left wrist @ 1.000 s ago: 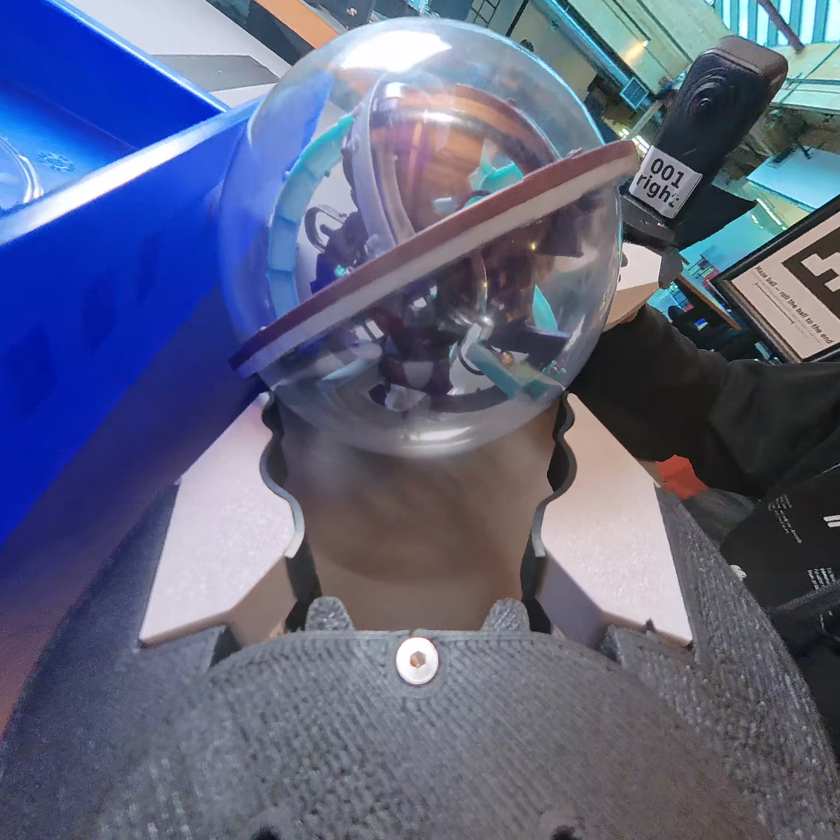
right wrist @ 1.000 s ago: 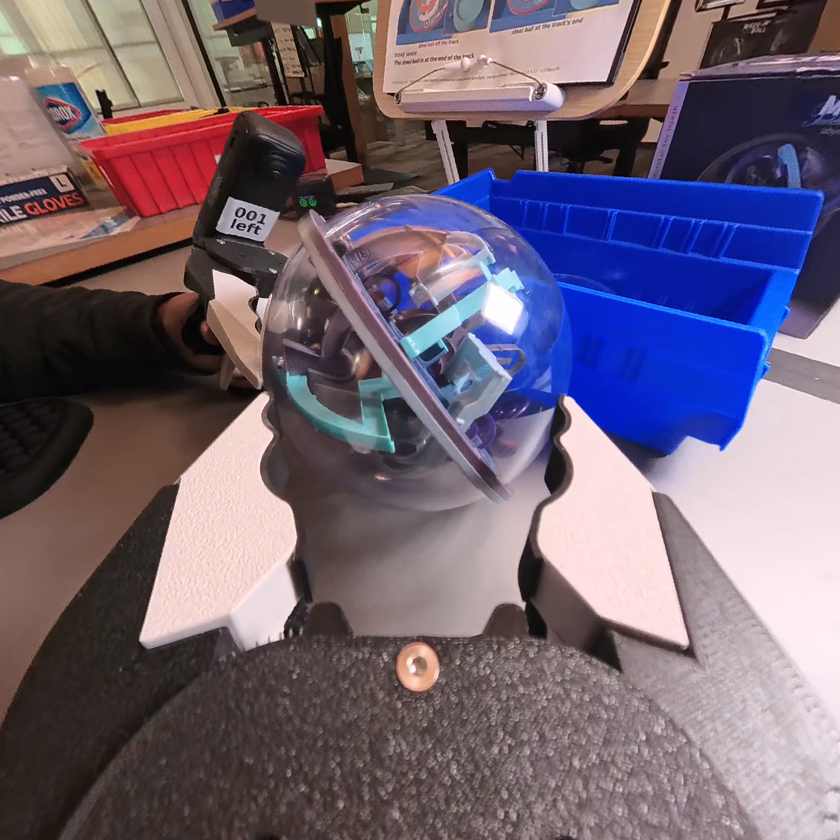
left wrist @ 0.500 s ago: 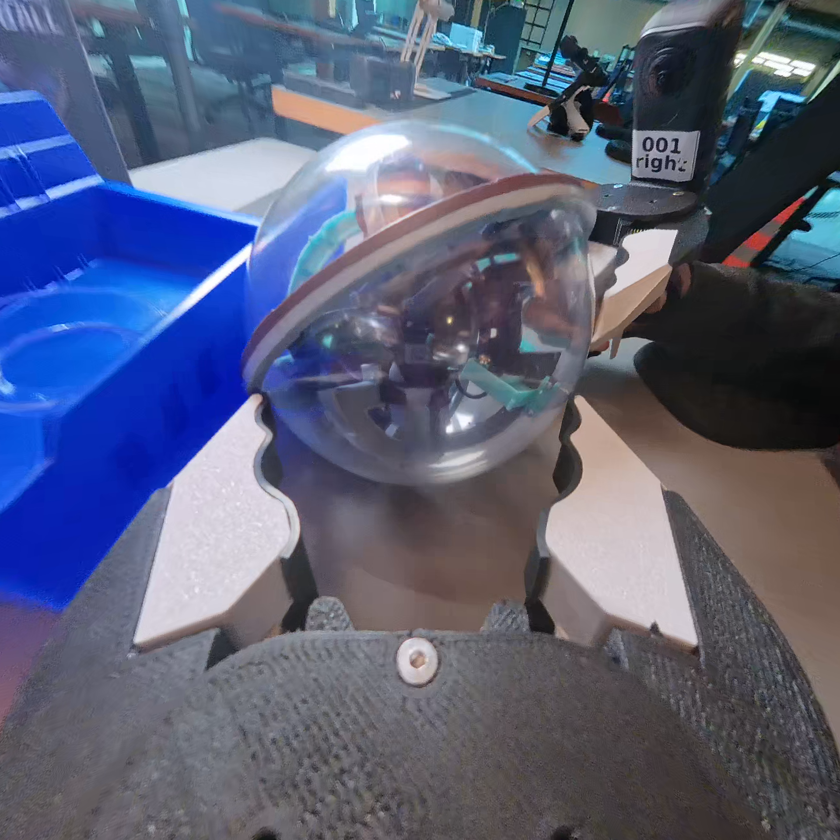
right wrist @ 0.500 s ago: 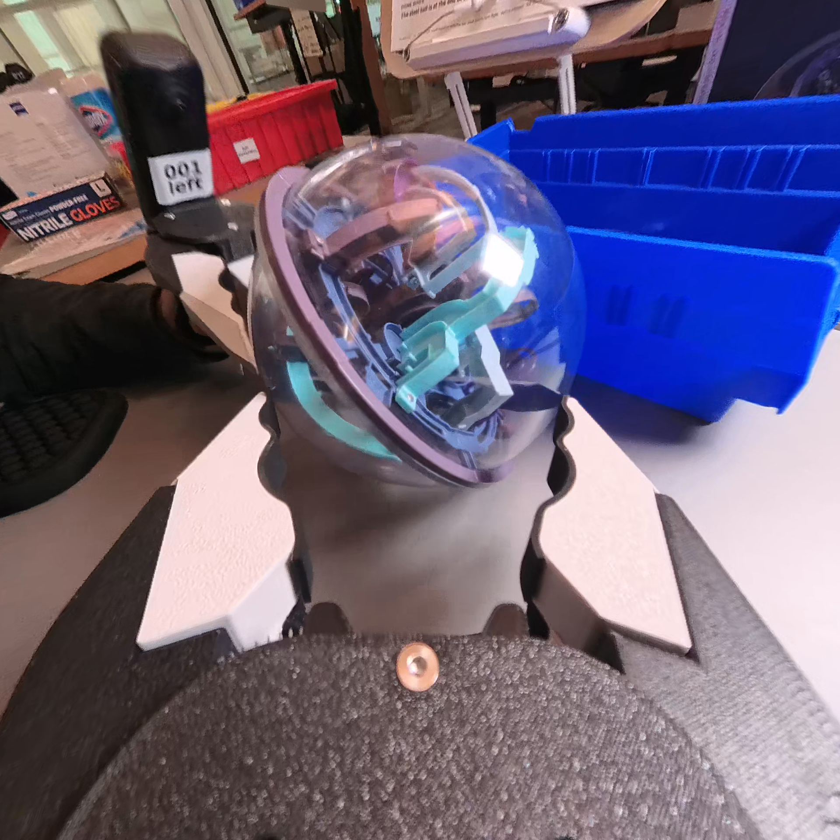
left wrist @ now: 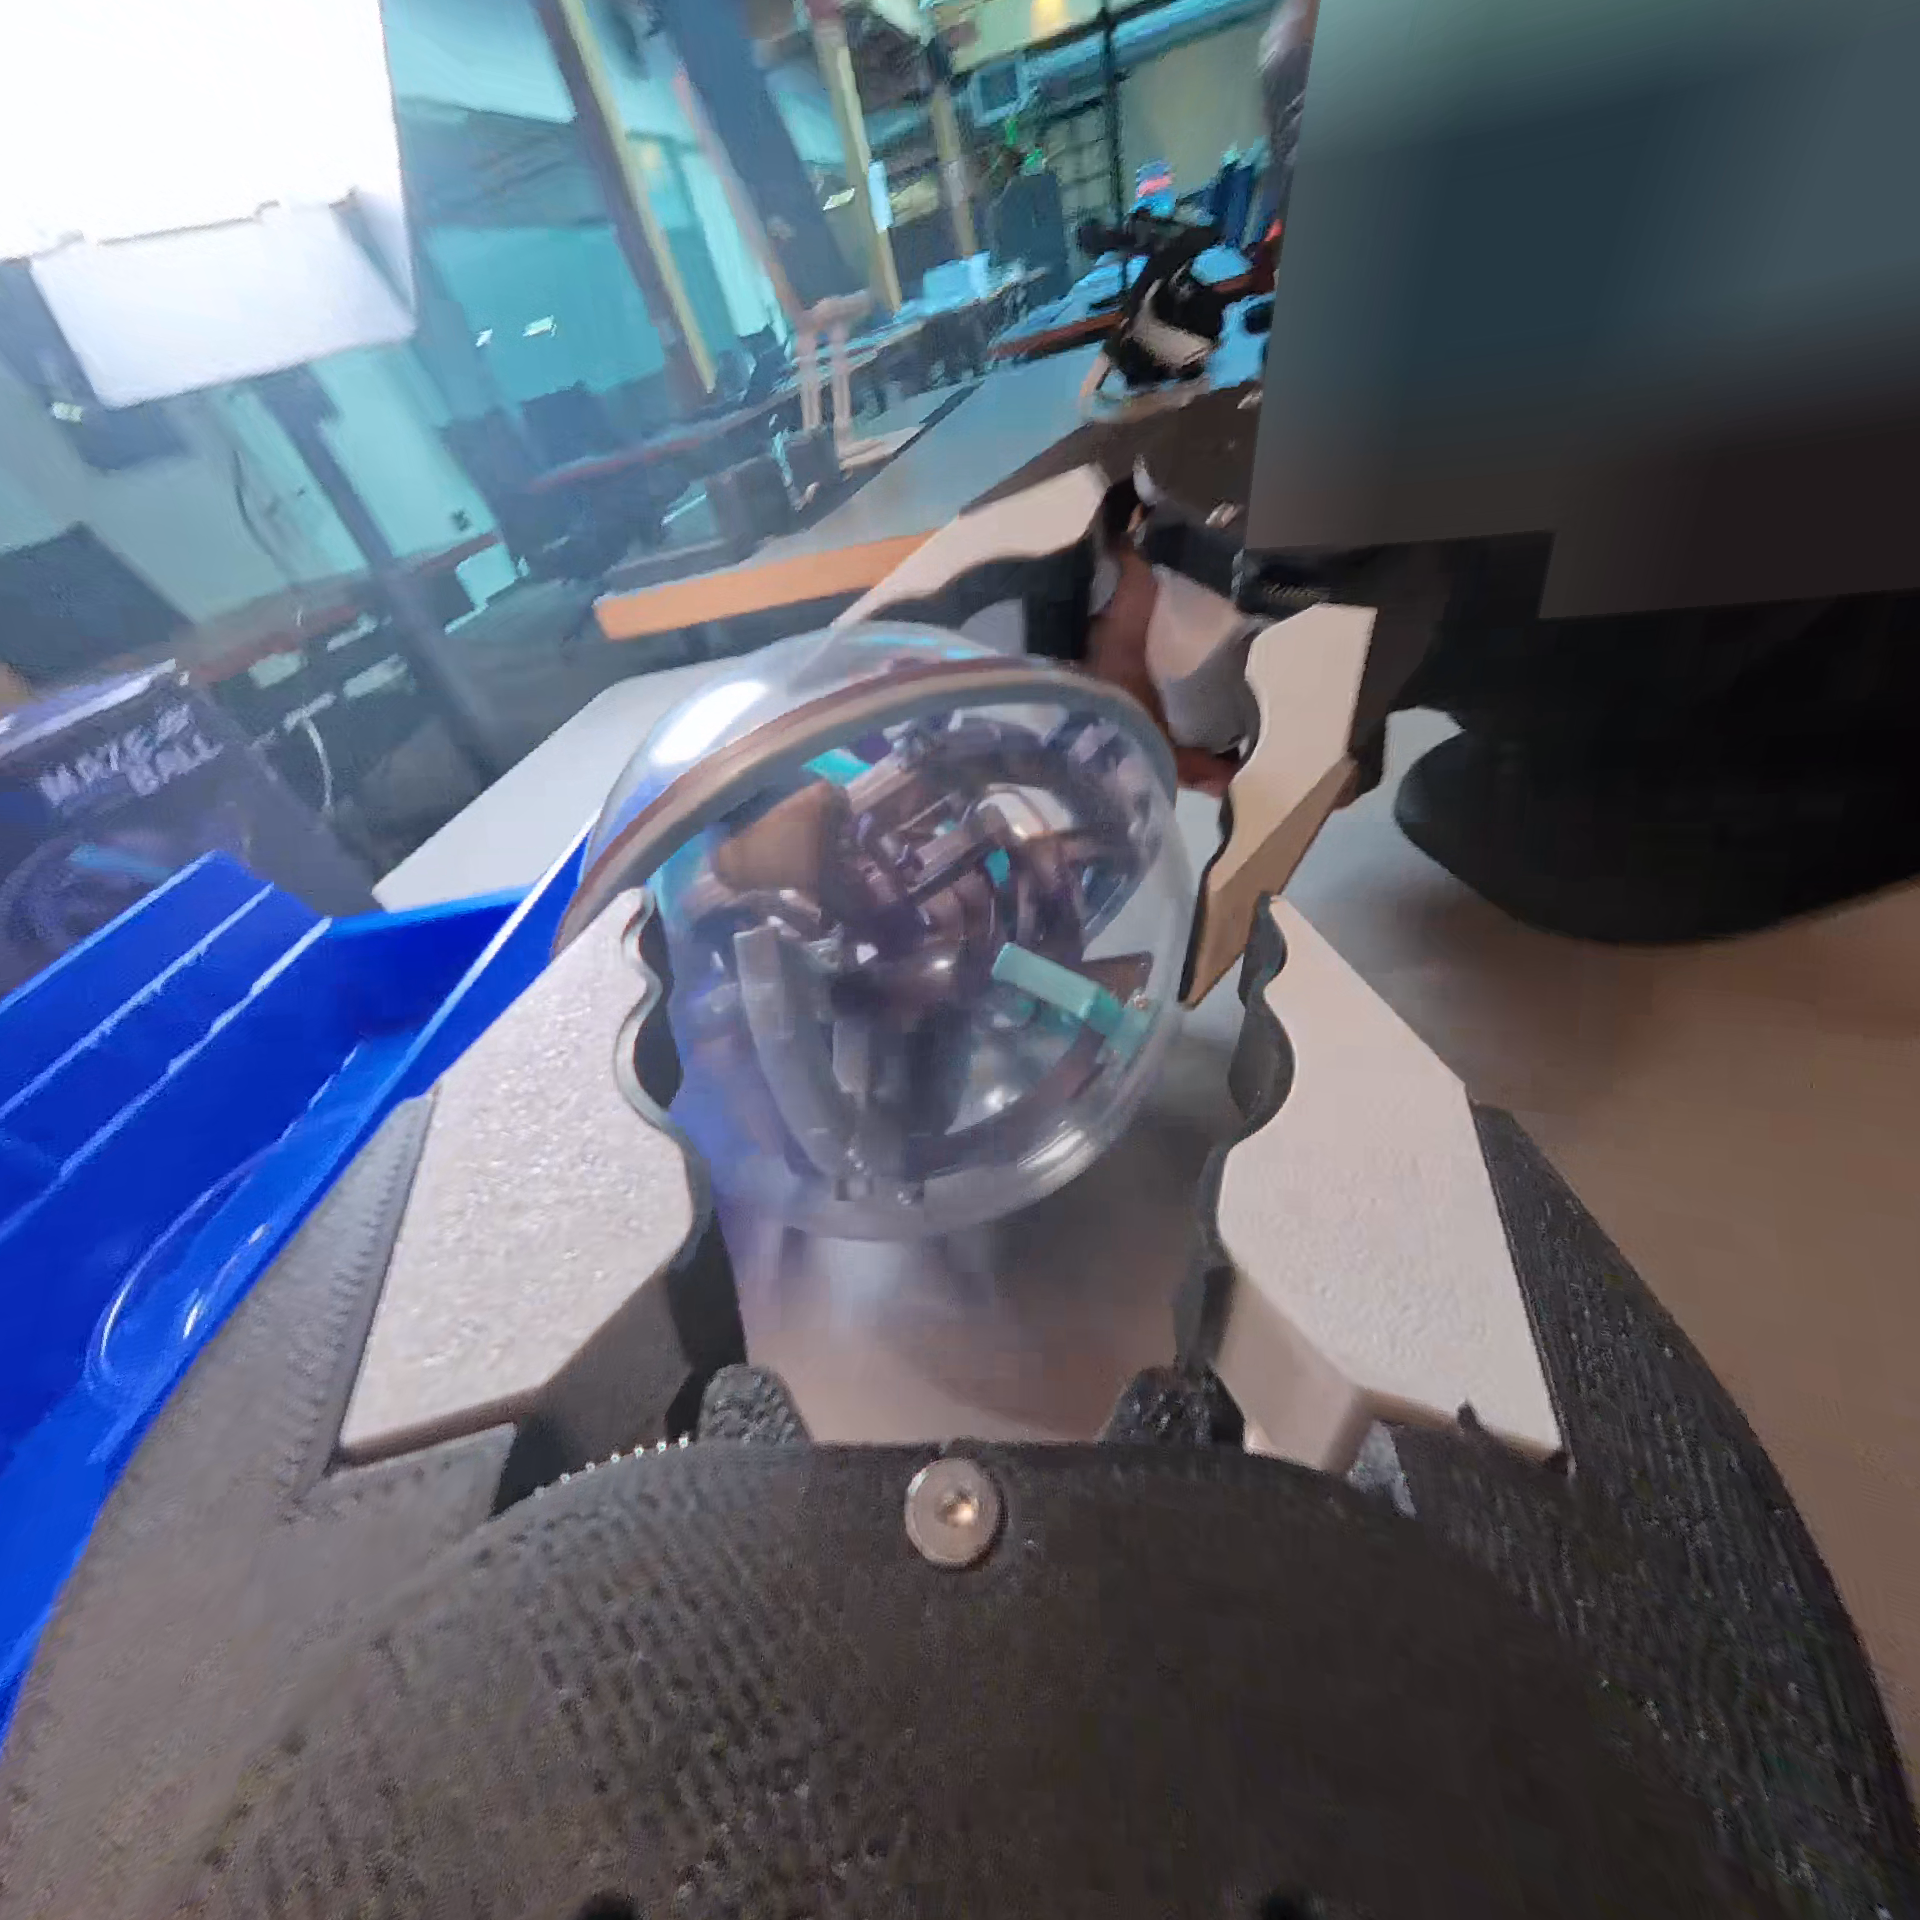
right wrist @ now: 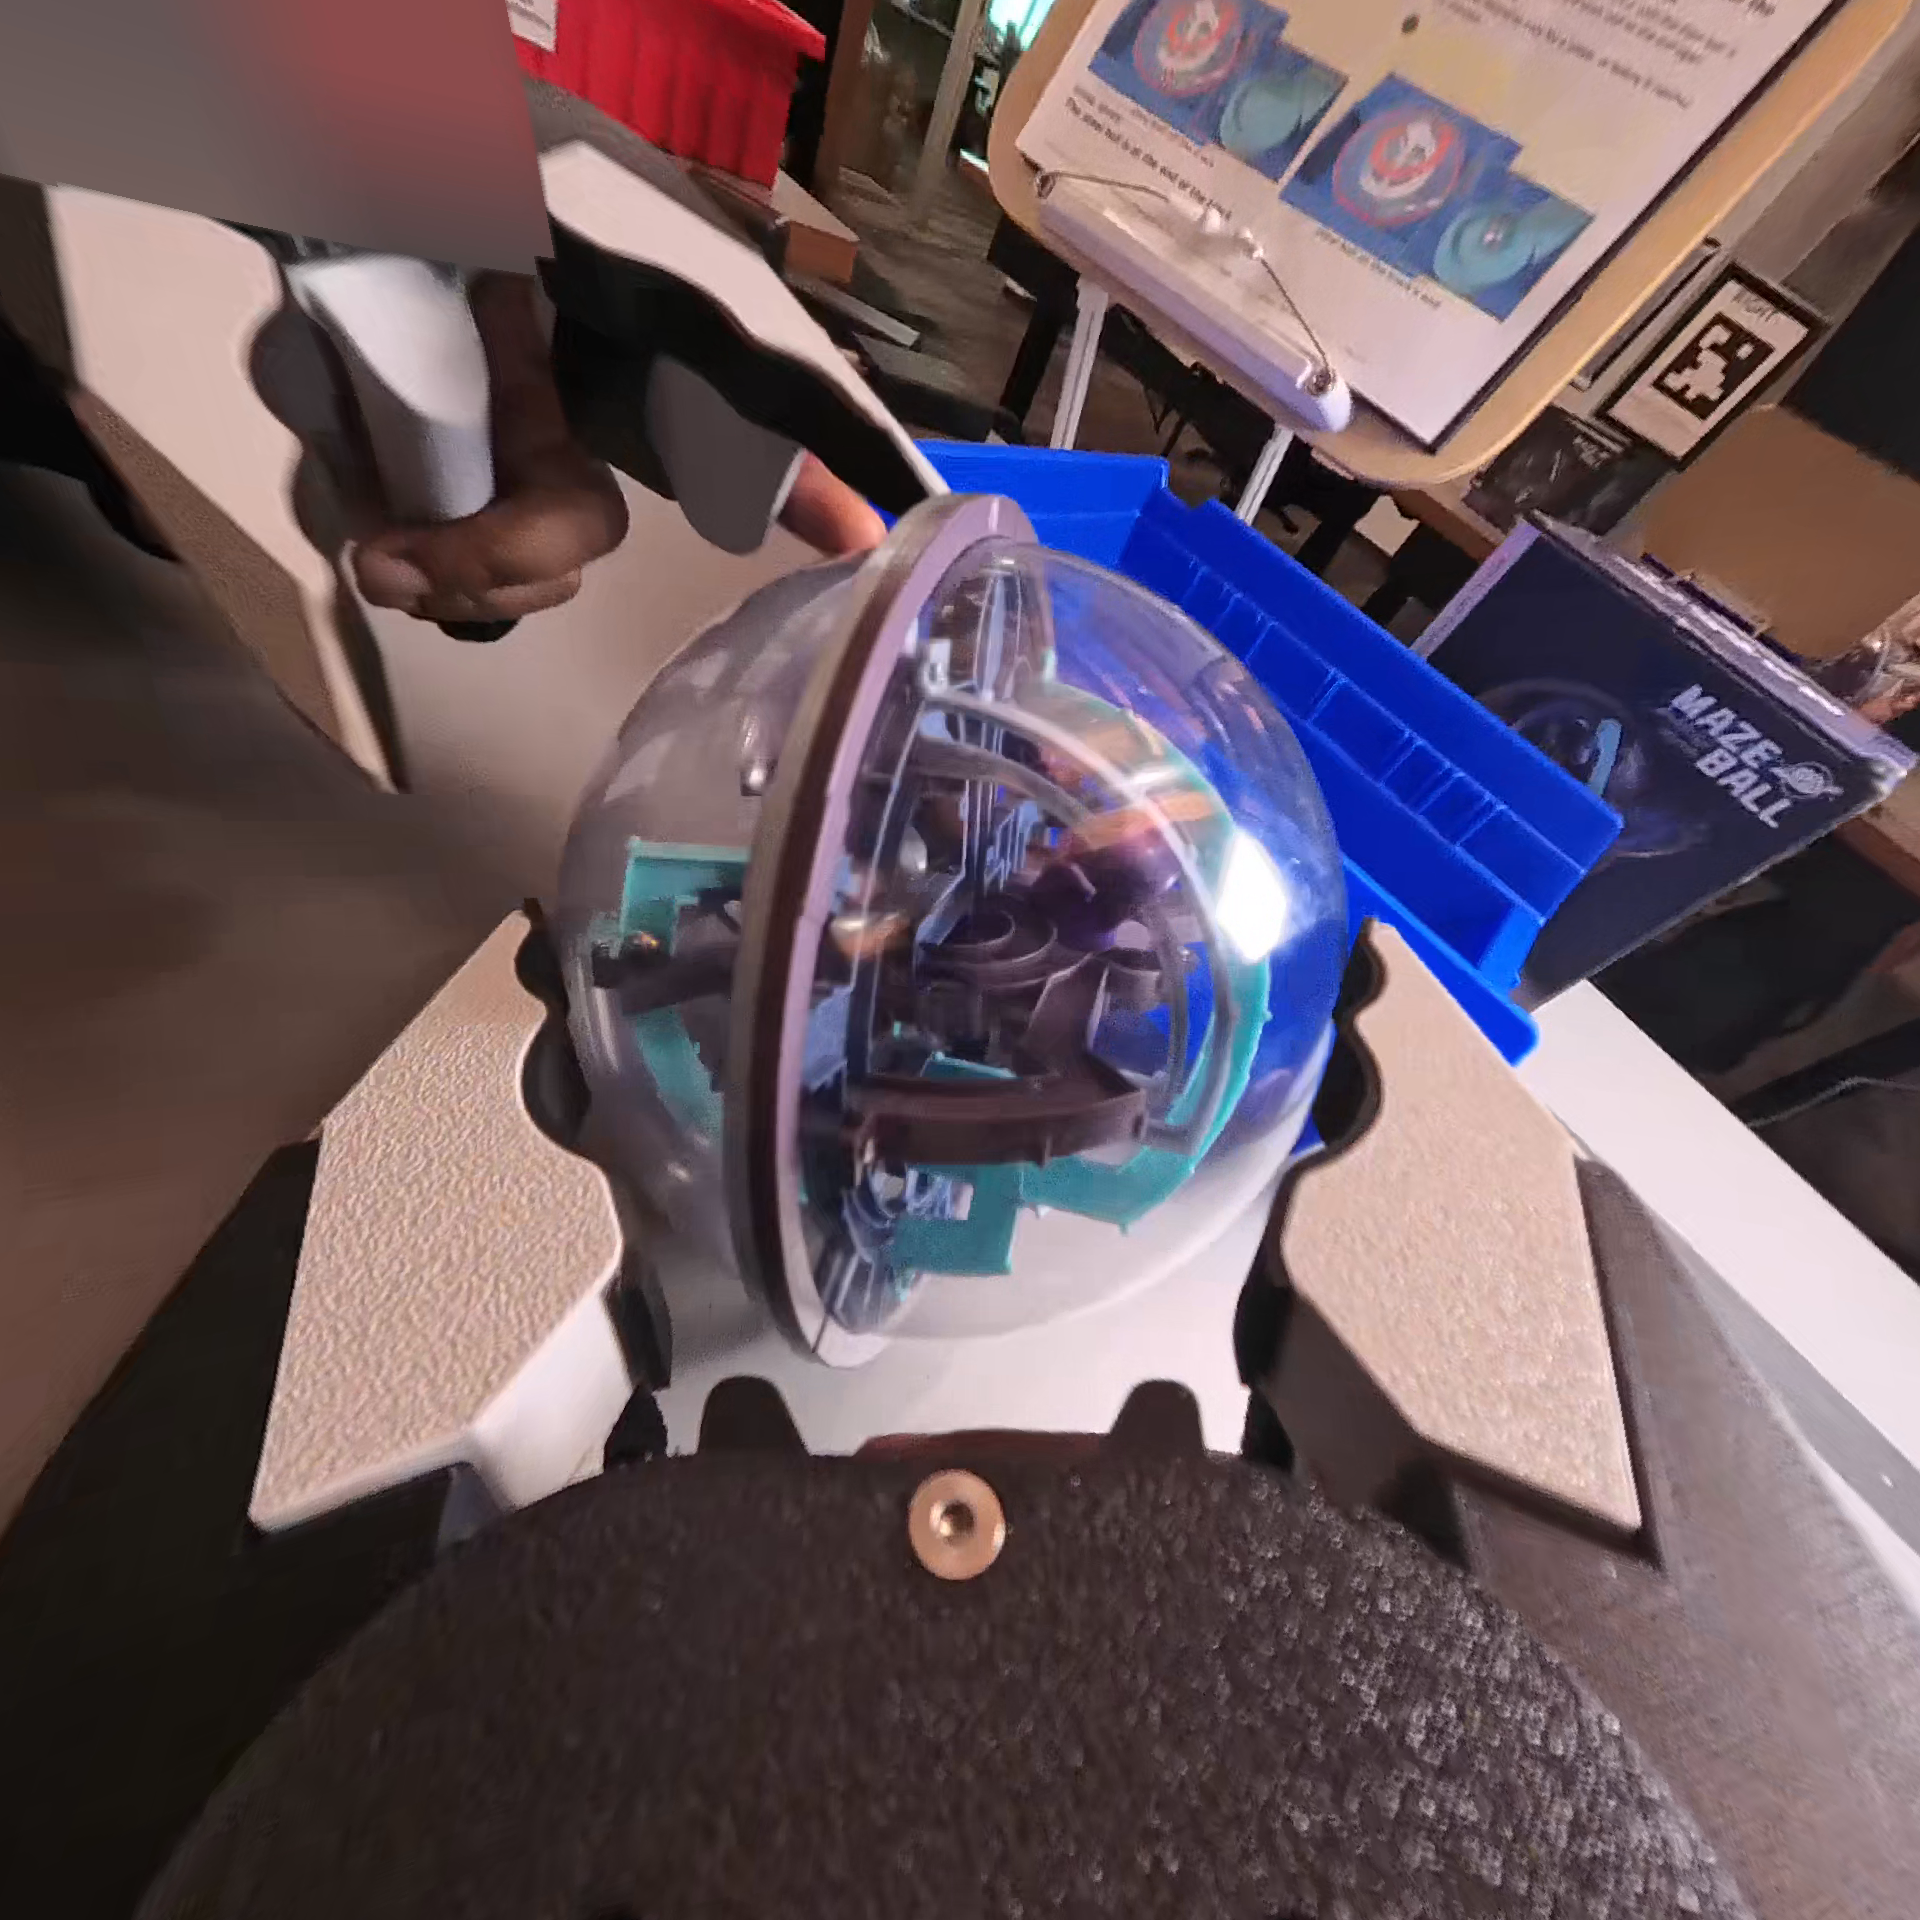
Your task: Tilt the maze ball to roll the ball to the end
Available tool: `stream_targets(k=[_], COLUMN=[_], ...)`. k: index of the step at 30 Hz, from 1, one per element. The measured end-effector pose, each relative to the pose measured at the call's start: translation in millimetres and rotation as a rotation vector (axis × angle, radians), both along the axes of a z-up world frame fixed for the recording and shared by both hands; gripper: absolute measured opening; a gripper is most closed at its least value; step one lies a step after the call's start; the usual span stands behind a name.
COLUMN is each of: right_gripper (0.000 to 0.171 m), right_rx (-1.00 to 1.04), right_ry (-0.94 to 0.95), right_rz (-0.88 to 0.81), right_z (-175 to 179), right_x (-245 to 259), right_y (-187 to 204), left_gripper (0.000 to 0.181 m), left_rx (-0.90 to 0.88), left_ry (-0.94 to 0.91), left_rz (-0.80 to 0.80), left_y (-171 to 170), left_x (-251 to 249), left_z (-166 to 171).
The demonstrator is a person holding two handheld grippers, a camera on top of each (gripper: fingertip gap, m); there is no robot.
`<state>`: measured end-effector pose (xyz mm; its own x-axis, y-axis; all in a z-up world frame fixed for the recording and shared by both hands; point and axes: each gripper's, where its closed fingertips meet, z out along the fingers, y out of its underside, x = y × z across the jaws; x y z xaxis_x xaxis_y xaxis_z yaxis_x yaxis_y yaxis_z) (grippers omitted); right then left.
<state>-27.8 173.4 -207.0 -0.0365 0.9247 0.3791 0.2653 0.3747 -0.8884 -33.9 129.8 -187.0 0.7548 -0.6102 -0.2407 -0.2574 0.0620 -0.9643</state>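
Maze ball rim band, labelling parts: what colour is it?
Dark purple-brown, around the clear maze ball; clearest in the right wrist view.

Printed lettering is borne by a dark blue box (right wrist: 1652, 769) behind the blue bin (right wrist: 1382, 717) — seen also in the left wrist view (left wrist: 125, 769) — and by an instruction sheet (right wrist: 1403, 156) on a clipboard, beside a black-and-white marker tag (right wrist: 1714, 358).

Left wrist view: blown-out white window (left wrist: 187, 104) top left, cool teal cast over the background, which is soft and smeared. Wide-angle bending tilts the room lines. Maze ball (left wrist: 894, 935) fairly sharp with a white glare patch on the dome; blurred smear just under it. Right wrist view: warmer, dimmer light, bright glare spot on the maze ball (right wrist: 956, 935), left side motion-blurred, bench (right wrist: 1714, 1143) edge bowed.
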Motion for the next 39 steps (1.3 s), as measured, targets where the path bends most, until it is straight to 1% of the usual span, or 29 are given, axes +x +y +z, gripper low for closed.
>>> stream_targets(k=[2, 4, 7, 9, 13, 15, 20, 22, 24, 25, 26, 28, 30, 31, 34, 36, 39], right_gripper=[0.143, 0.142, 0.141, 0.141, 0.139, 0.138, 0.134, 0.131, 0.131, 0.130, 0.131, 0.132, 0.132, 0.129, 0.131, 0.138, 0.133], right_rx=[-0.017, -0.061, -0.132, -0.161, -0.144, -0.139, -0.108, -0.111, -0.123, -0.117, -0.100, -0.054, -0.014, -0.014, -0.050, -0.043, -0.088], right_ry=[-0.005, -0.010, 0.015, 0.027, 0.027, 0.027, 0.026, 0.034, 0.042, 0.045, 0.044, 0.034, 0.028, 0.035, 0.030, -0.027, -0.049], right_rz=[0.006, 0.015, 0.018, 0.017, 0.021, 0.017, 0.004, 0.001, 0.000, -0.001, 0.002, 0.010, 0.015, 0.025, 0.010, -0.016, 0.008], right_z=[-3, -6, -7, -6, -5, -4, 3, 5, 6, 7, 8, 9, 10, 13, 14, 2, -14], right_x=[2, 7, 9, 9, 6, 2, -7, -8, -10, -14, -19, -29, -34, -33, -21, -13, -14], right_y=[2, 7, 15, 17, 14, 12, 6, 6, 6, 6, 4, -2, -6, -7, 5, 19, 18], left_gripper=[0.109, 0.112, 0.118, 0.121, 0.121, 0.123, 0.135, 0.138, 0.136, 0.136, 0.136, 0.140, 0.144, 0.144, 0.141, 0.140, 0.138], left_rx=[0.044, 0.035, -0.098, -0.171, -0.195, -0.187, -0.144, -0.087, 0.012, 0.042, 0.044, 0.004, -0.005, -0.037, -0.132, -0.148, -0.198], left_ry=[-0.029, -0.067, -0.117, -0.125, -0.070, -0.052, -0.010, 0.023, 0.037, 0.055, 0.090, 0.123, 0.105, 0.094, 0.067, 0.060, 0.108], left_rz=[-0.025, -0.036, -0.023, -0.027, -0.020, -0.014, -0.016, 0.000, -0.006, -0.016, -0.017, -0.016, -0.007, -0.011, 0.005, 0.008, 0.017], left_y=[-5, -3, 11, 17, 25, 29, 34, 34, 32, 31, 32, 35, 37, 37, 40, 41, 42], left_x=[-2, -13, -33, -36, -33, -34, -41, -49, -50, -48, -47, -43, -47, -49, -56, -57, -55], left_z=[8, 8, -15, -32, -47, -49, -44, -37, -22, -18, -22, -37, -43, -47, -59, -60, -70])
